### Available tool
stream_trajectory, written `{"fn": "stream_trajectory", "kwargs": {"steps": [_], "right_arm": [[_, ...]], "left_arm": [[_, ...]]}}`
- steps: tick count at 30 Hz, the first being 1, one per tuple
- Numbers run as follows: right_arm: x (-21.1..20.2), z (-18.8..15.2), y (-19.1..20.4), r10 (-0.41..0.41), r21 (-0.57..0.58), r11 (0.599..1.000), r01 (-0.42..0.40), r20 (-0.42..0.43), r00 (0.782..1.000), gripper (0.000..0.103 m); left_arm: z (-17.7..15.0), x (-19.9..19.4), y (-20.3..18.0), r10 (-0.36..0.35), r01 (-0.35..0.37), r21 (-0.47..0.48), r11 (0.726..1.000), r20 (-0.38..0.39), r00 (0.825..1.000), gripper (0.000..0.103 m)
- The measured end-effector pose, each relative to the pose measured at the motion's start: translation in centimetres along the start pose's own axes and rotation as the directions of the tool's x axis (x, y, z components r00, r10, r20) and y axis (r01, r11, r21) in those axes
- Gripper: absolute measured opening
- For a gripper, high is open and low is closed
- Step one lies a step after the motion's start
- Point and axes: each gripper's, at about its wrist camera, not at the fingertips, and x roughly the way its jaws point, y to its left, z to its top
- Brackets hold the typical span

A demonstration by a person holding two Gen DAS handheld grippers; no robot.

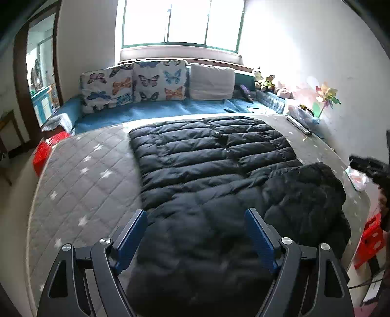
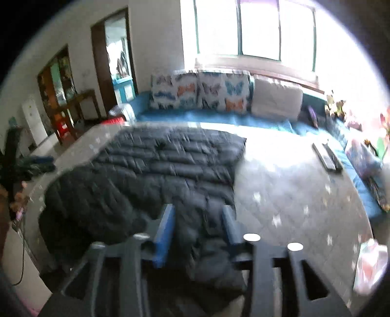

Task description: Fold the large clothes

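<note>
Black puffer jacket (image 1: 219, 170) lies spread across the grey quilted bed (image 1: 85, 175), filling the frame's centre. Left tool (image 1: 196, 214) hovers wide open above it, gripping nothing; right tool (image 2: 198, 211) is likewise open and empty.

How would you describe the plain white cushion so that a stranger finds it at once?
Look under the big window to the blue sofa against the wall. Three cushions lean on its back; the plain white cushion is the right-hand one of the row in the left wrist view. Its two neighbours, the butterfly cushions, carry coloured butterflies, but this one has no pattern.
</note>
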Motion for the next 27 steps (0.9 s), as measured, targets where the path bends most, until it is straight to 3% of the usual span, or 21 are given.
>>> {"fn": "stream_trajectory", "kwargs": {"steps": [7,11,14,17,20,24,27], "right_arm": [[5.5,1.5,4.0,0.079,-0.093,0.992,-0.083,-0.053,0.996,0.051],[9.1,-0.5,4.1,0.047,-0.1,0.993,-0.063,-0.156,0.987,0.051],[11.0,-2.6,2.6,0.046,-0.072,0.995,-0.062,-0.213,0.976,0.049],[10.9,-3.4,1.6,0.083,-0.041,0.995,-0.094,-0.214,0.973,0.049],[9.1,-2.7,2.4,0.032,-0.067,0.997,-0.047,-0.206,0.978,0.048],[5.9,-2.6,3.7,0.041,-0.115,0.992,-0.059,-0.155,0.987,0.048],[6.9,-4.4,3.0,-0.001,-0.109,0.994,-0.024,-0.216,0.976,0.048]], "left_arm": [[1.3,5.2,-3.3,-0.062,0.065,0.052,0.997,-0.064,0.996,0.087],[0.1,8.3,-4.6,-0.032,0.043,0.101,0.994,-0.105,0.994,0.087],[-0.7,8.9,-4.7,-0.057,0.065,0.09,0.994,-0.093,0.994,0.087],[-0.8,9.3,-5.1,-0.054,0.064,0.094,0.993,-0.103,0.993,0.087],[-1.2,9.3,-6.0,-0.024,0.038,0.134,0.99,-0.104,0.994,0.088],[-2.1,8.8,-6.9,-0.011,0.028,0.184,0.983,-0.09,0.996,0.088],[-2.6,8.9,-7.2,-0.008,0.025,0.204,0.979,-0.086,0.996,0.088]]}}
